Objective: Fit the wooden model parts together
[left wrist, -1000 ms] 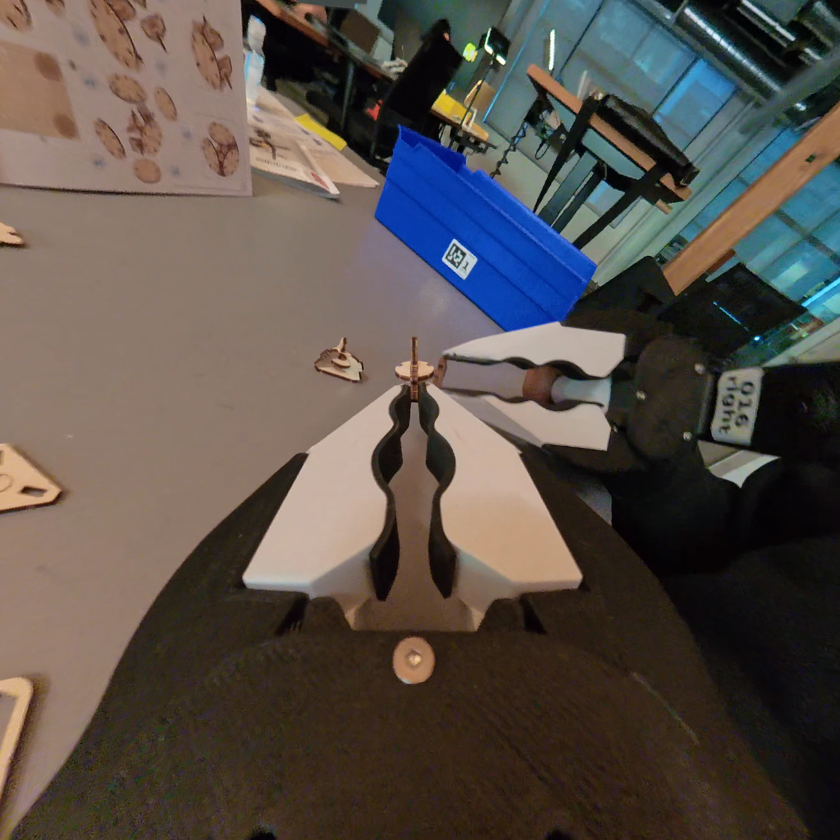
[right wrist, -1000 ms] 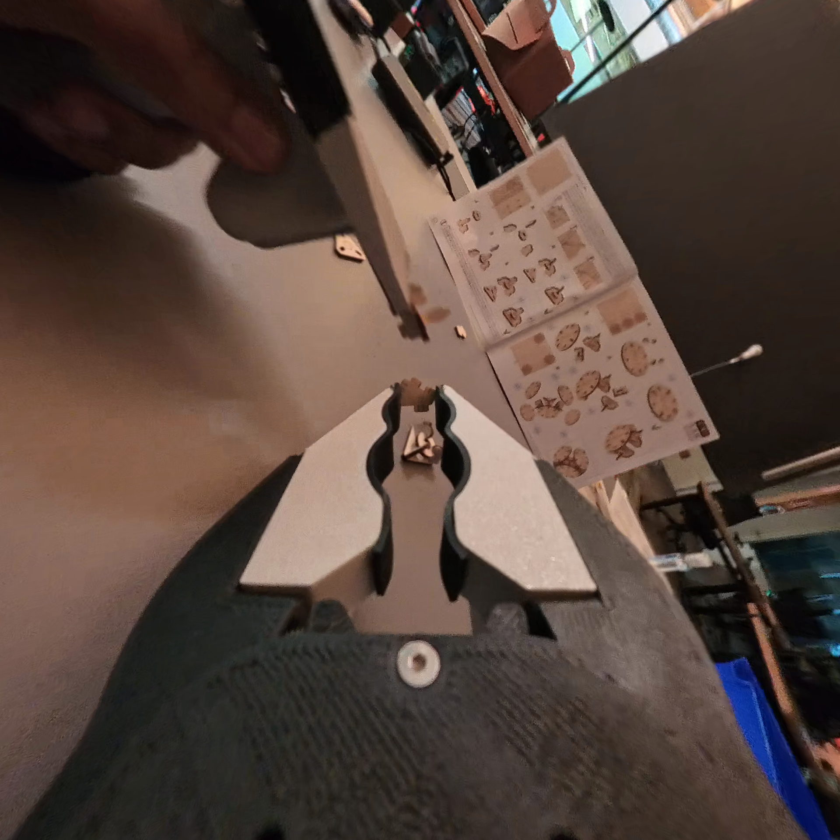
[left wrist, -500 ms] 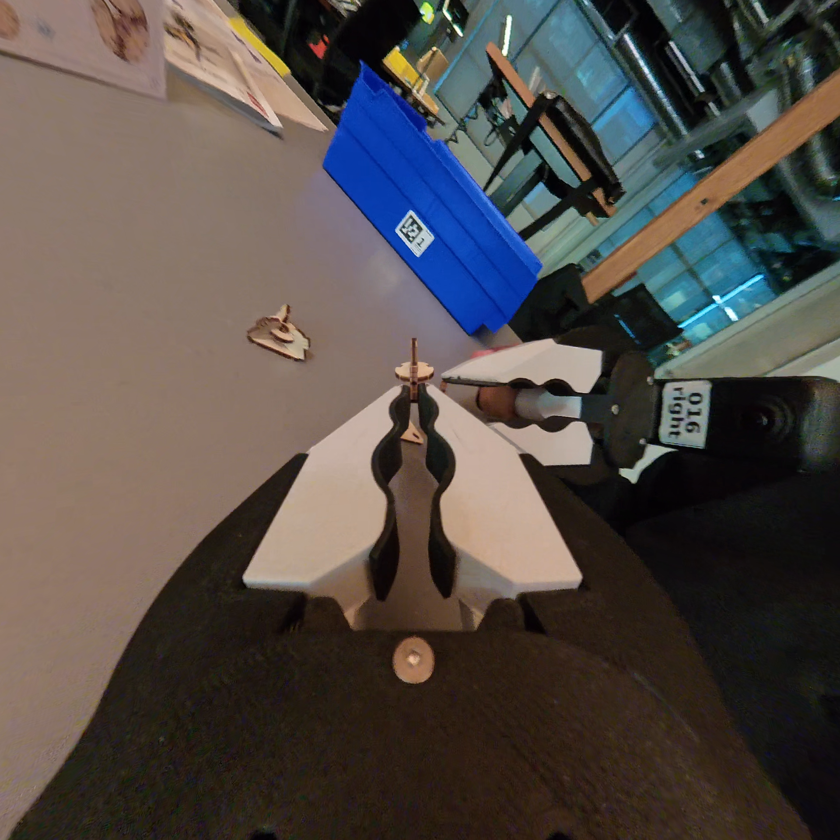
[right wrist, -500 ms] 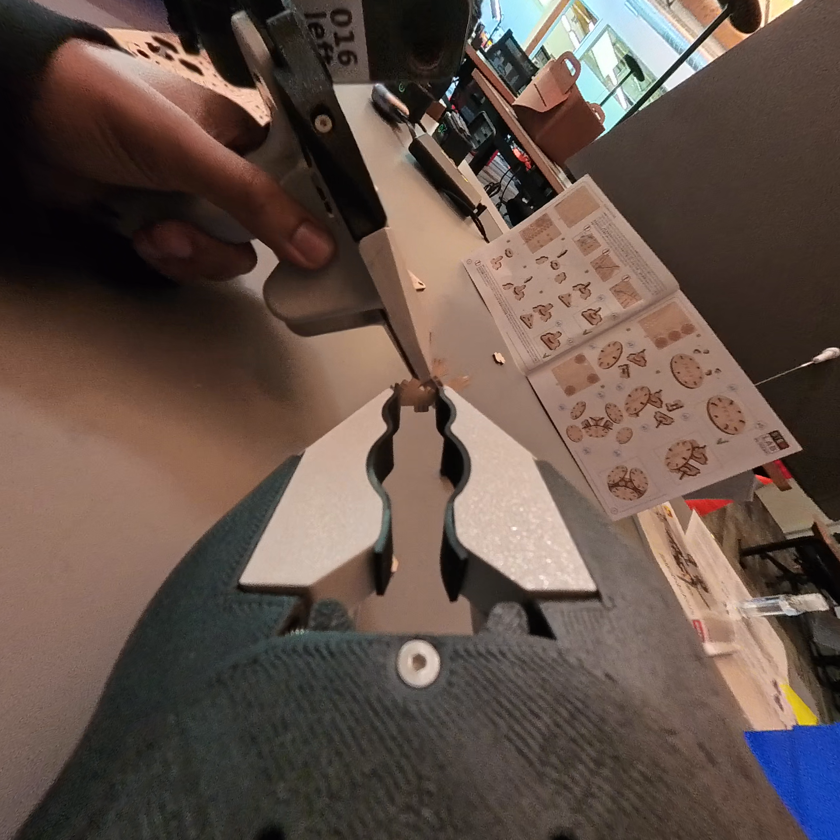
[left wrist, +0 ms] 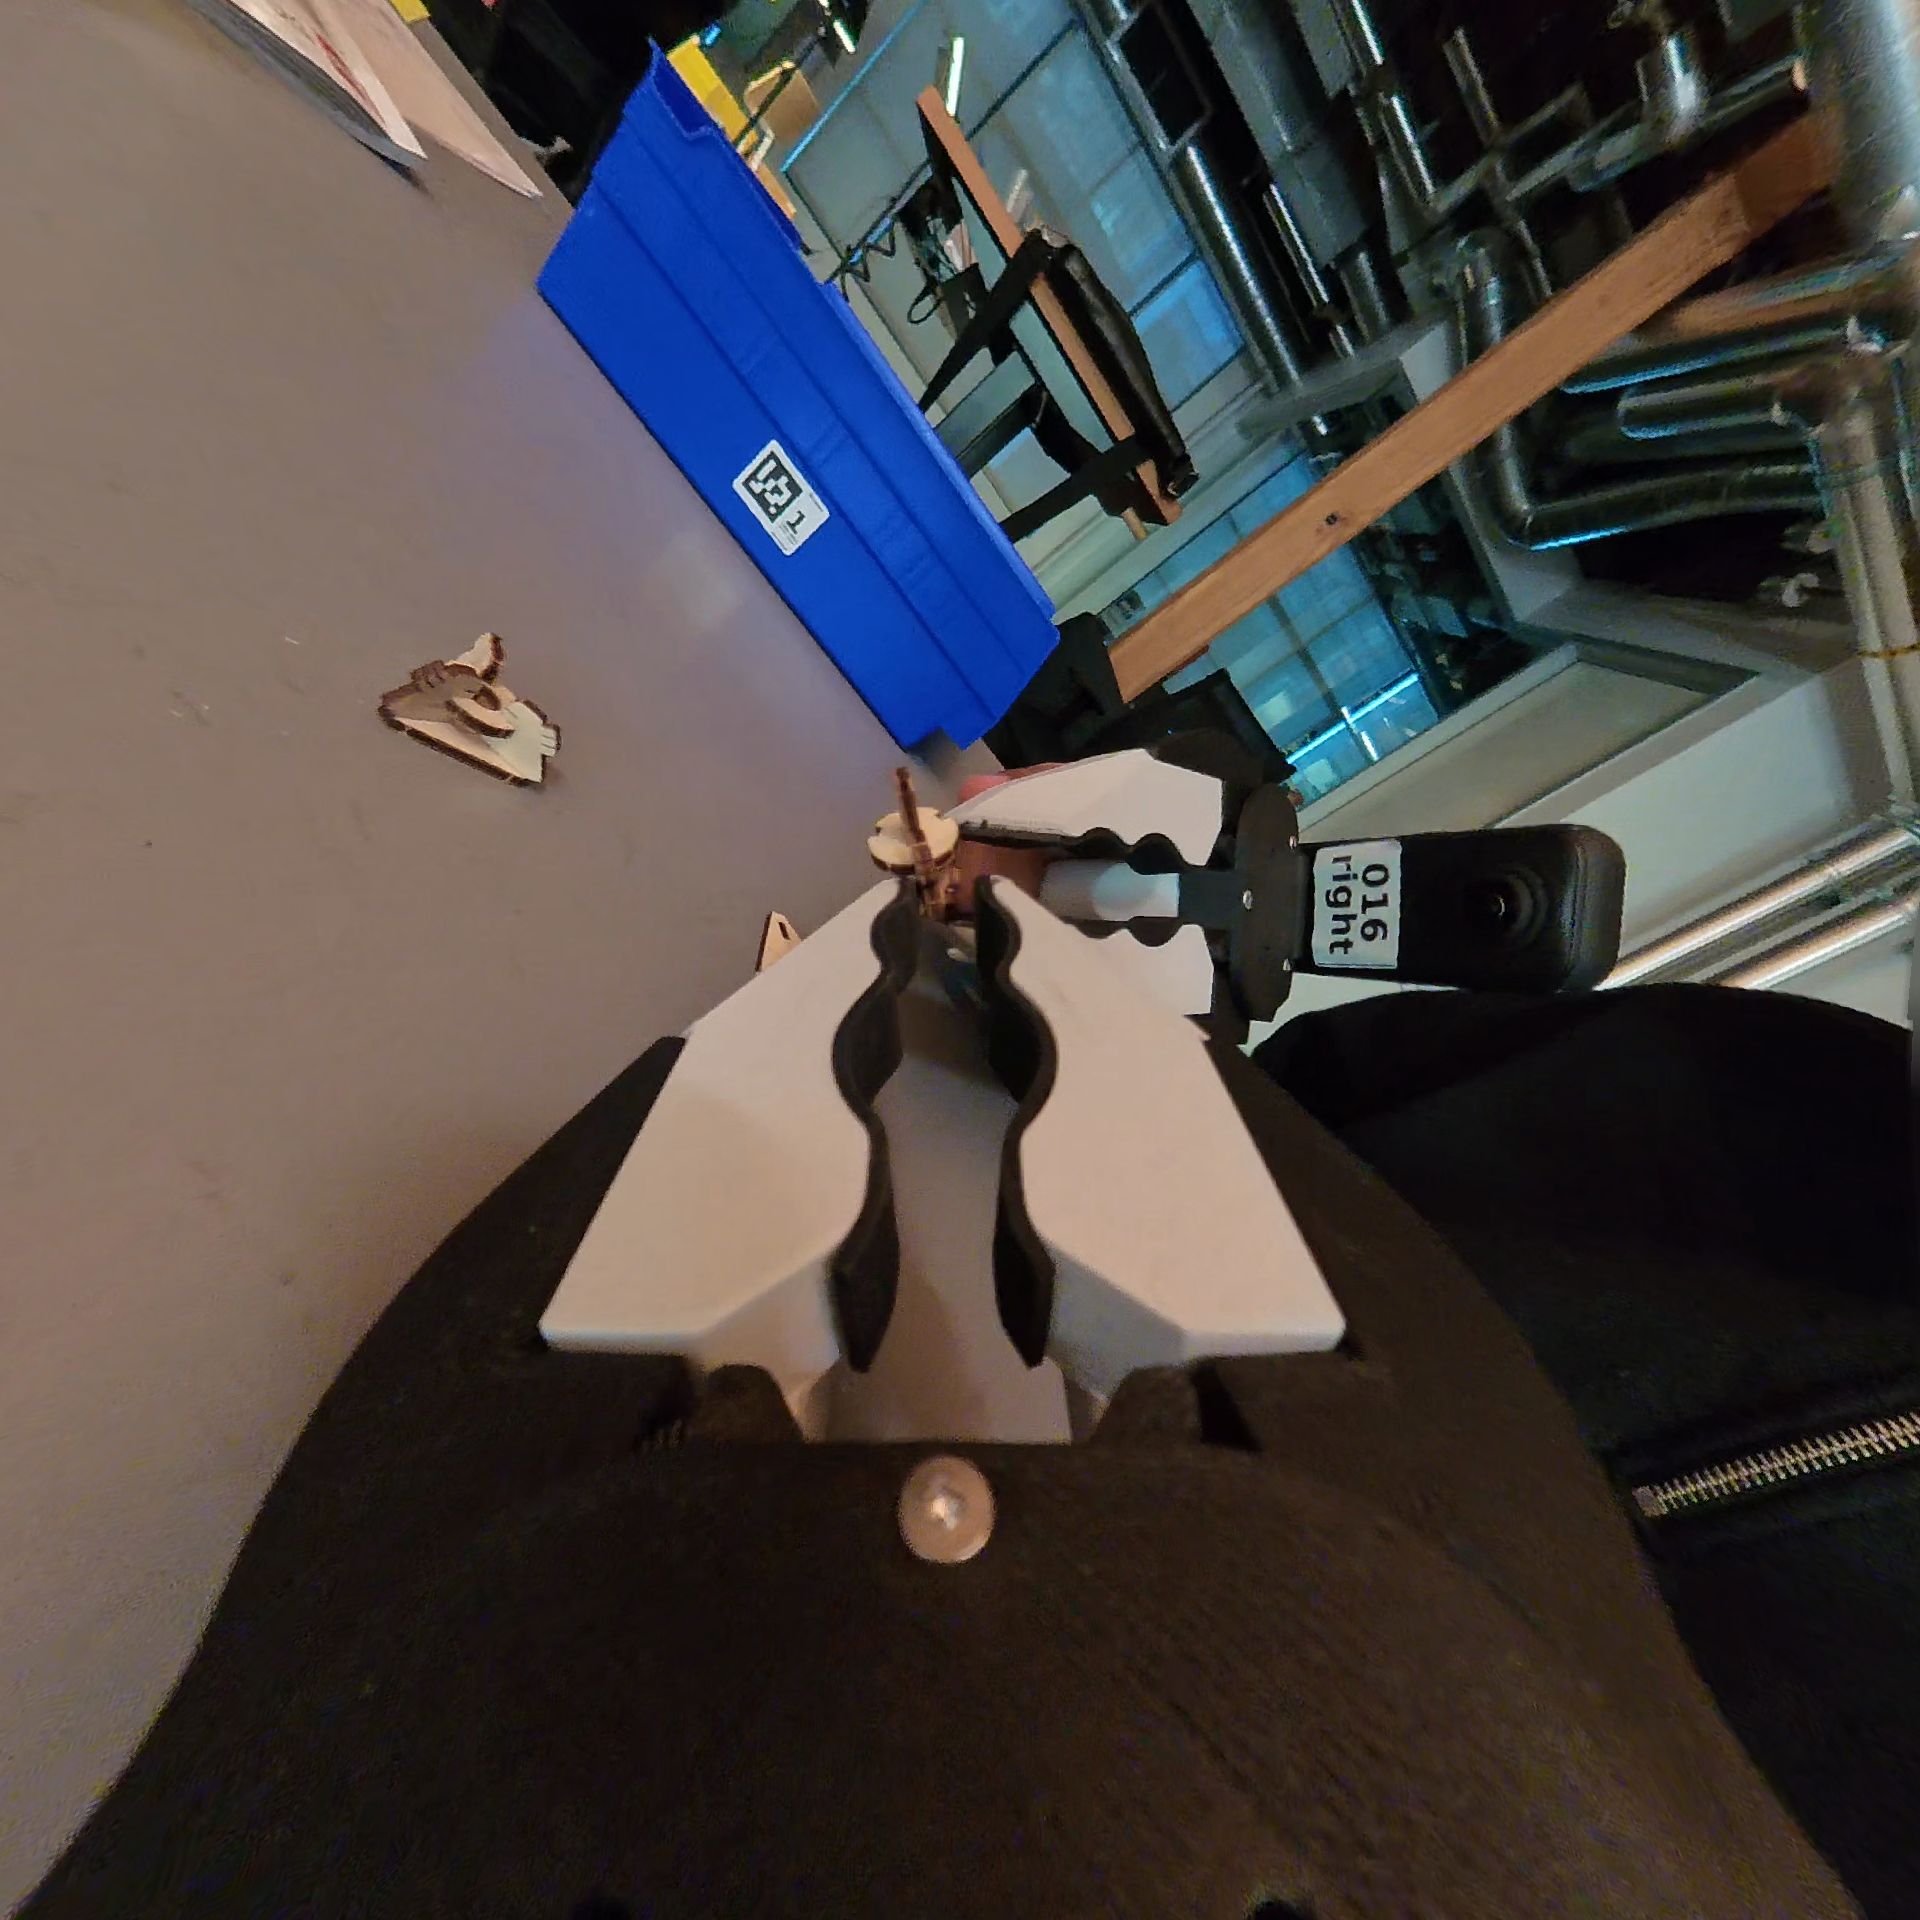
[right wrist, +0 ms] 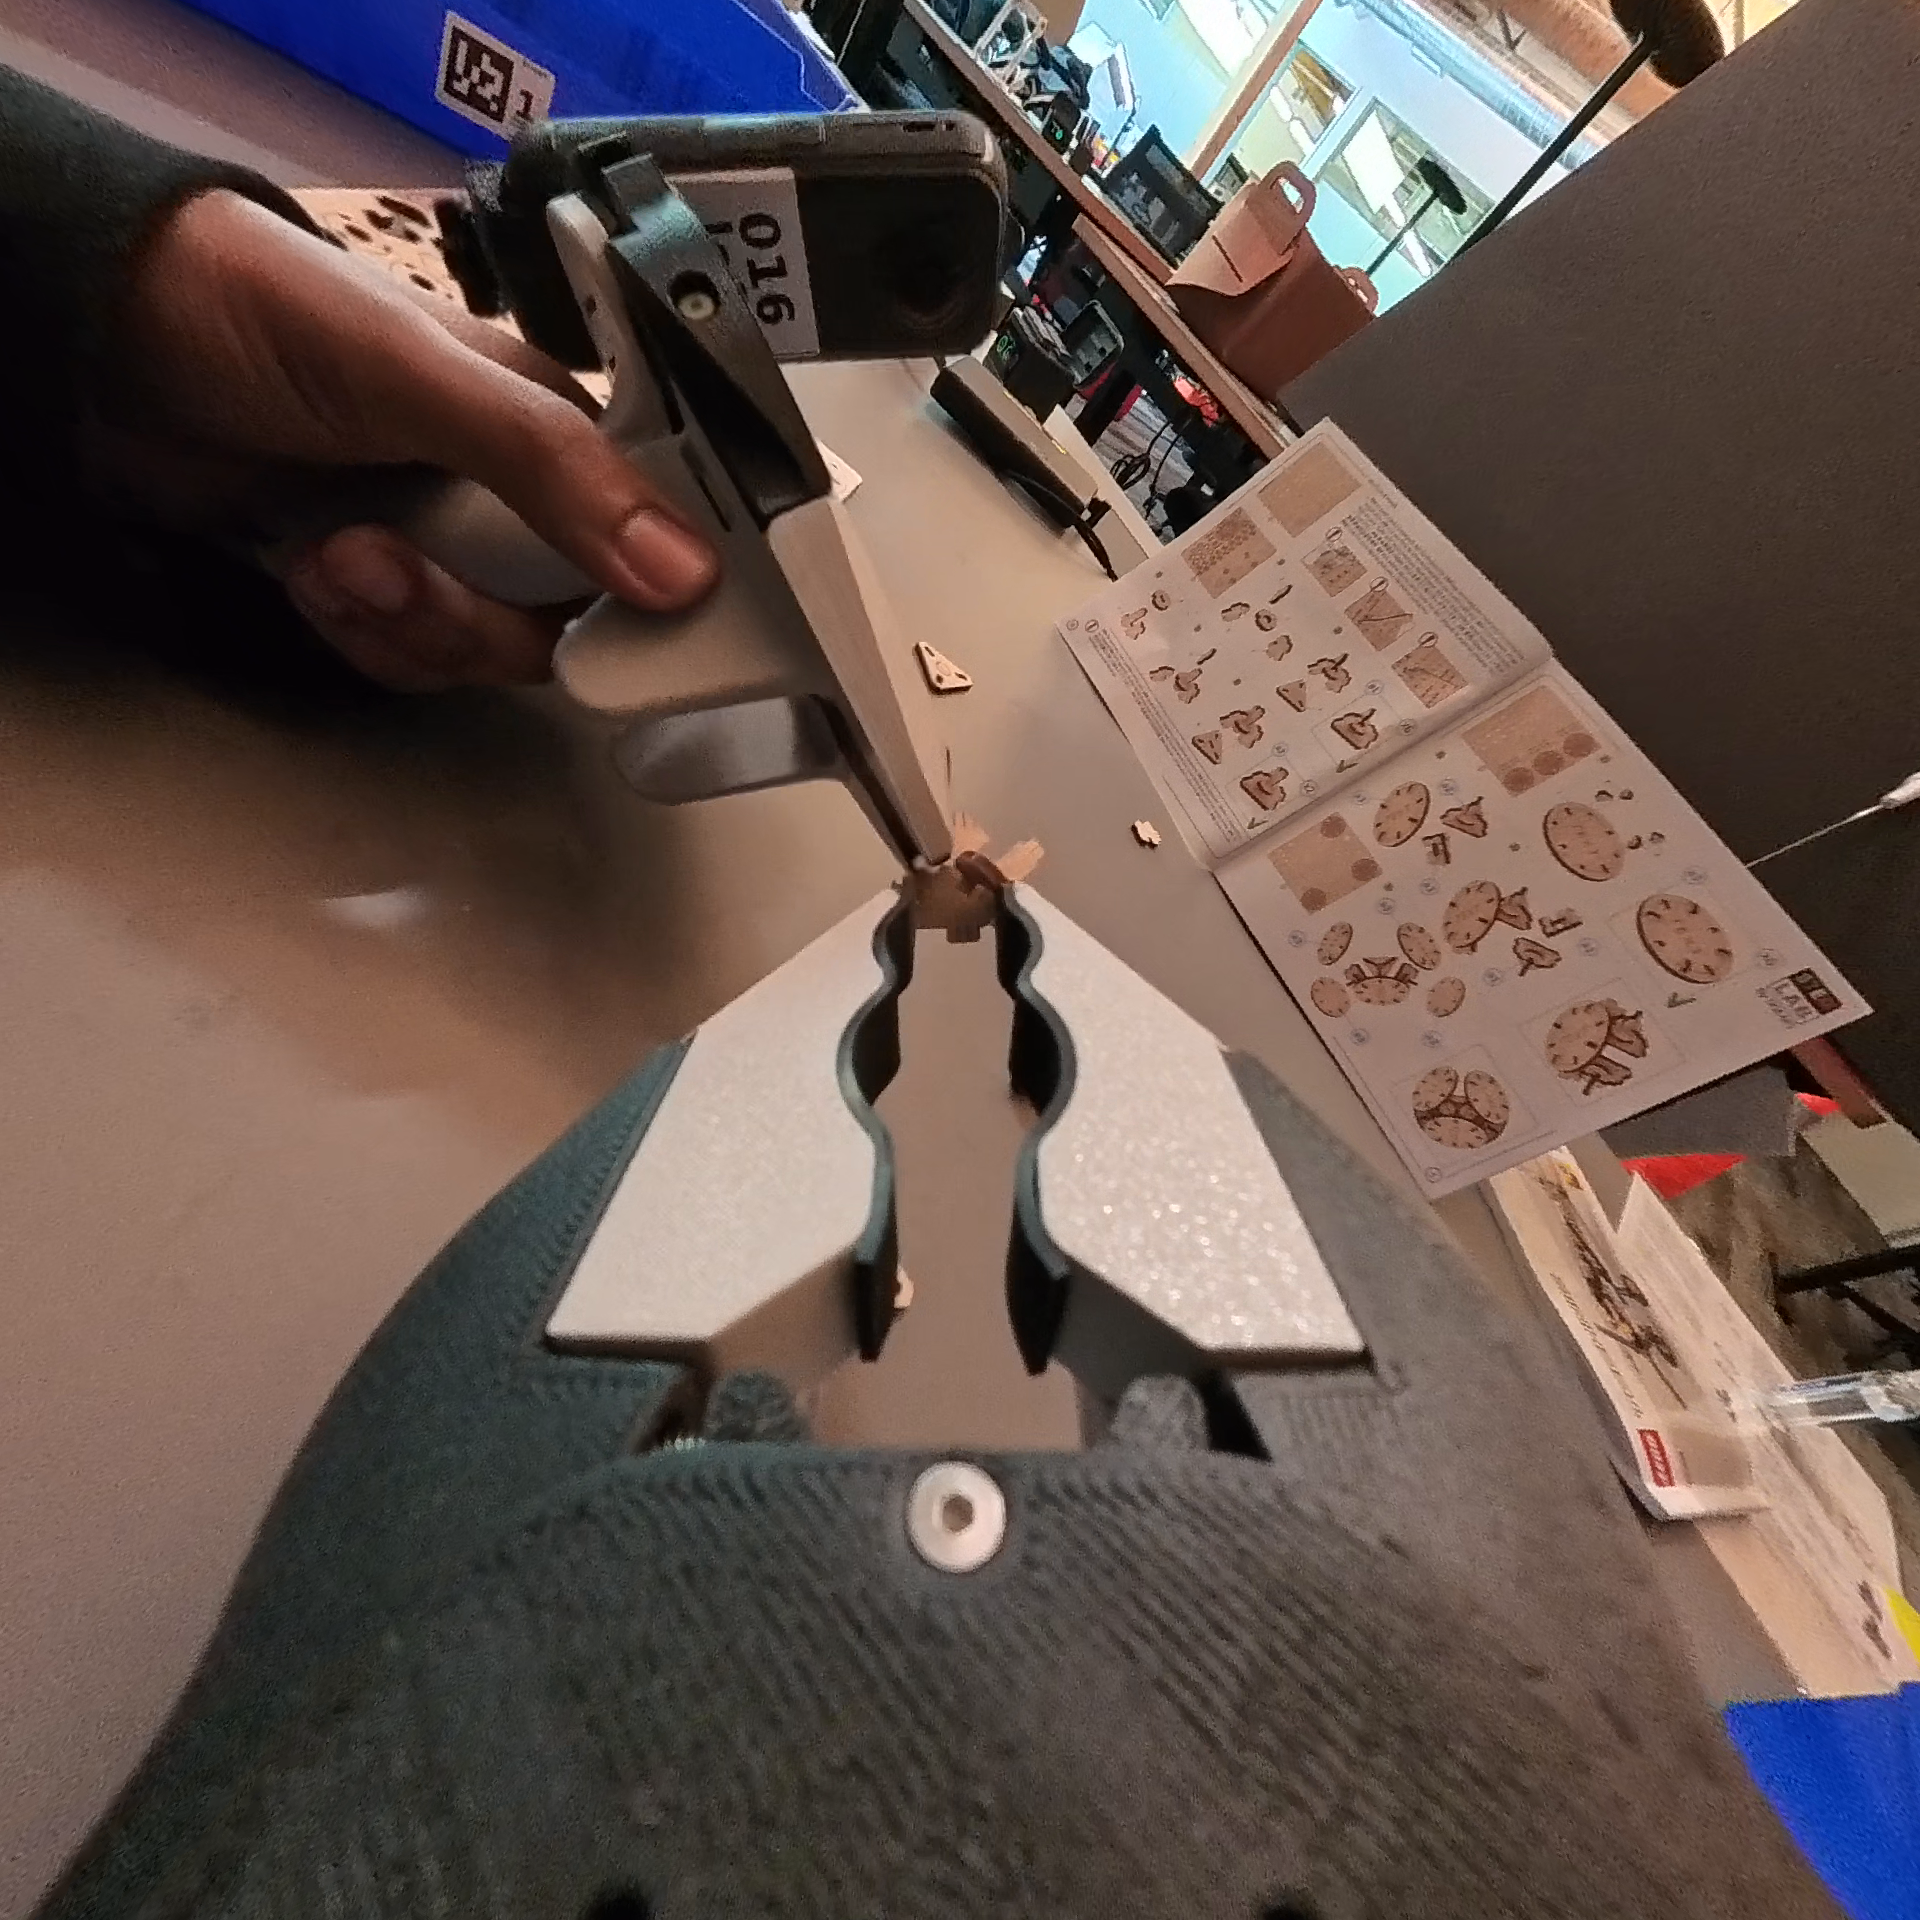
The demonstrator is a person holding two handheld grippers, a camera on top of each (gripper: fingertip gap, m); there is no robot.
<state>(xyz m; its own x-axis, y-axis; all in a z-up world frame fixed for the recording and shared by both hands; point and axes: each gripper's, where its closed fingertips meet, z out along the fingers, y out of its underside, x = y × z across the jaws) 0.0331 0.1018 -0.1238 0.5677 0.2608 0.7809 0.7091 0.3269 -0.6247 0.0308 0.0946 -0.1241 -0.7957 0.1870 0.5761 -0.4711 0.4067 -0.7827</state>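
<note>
- The right gripper (right wrist: 945,914) is clamped on a small round wooden gear piece (right wrist: 940,902); both dark pads press its rim, and a short tab of the piece pokes back between the jaws.
- In the left wrist view that gear piece (left wrist: 912,840) sits at the tip of the right gripper (left wrist: 961,831), with a thin wooden pin (left wrist: 914,831) standing through its middle.
- The left gripper (left wrist: 943,902) has its jaws slightly apart: the lower end of the pin lies against the left pad, with a gap to the right pad, so the pin is not pinched.
- In the right wrist view the left gripper (right wrist: 920,847) comes down from the upper left, its tip touching the gear piece; a hand (right wrist: 416,468) holds its grip.
- A small wooden sub-assembly (left wrist: 468,712) lies on the grey table (left wrist: 208,935), well to the left of the grippers.
- A blue bin (left wrist: 790,457) stands farther back on the table.
- An open instruction sheet (right wrist: 1455,883) lies to the right; a triangular wooden plate (right wrist: 940,667) and a tiny wooden bit (right wrist: 1146,831) lie near it.
</note>
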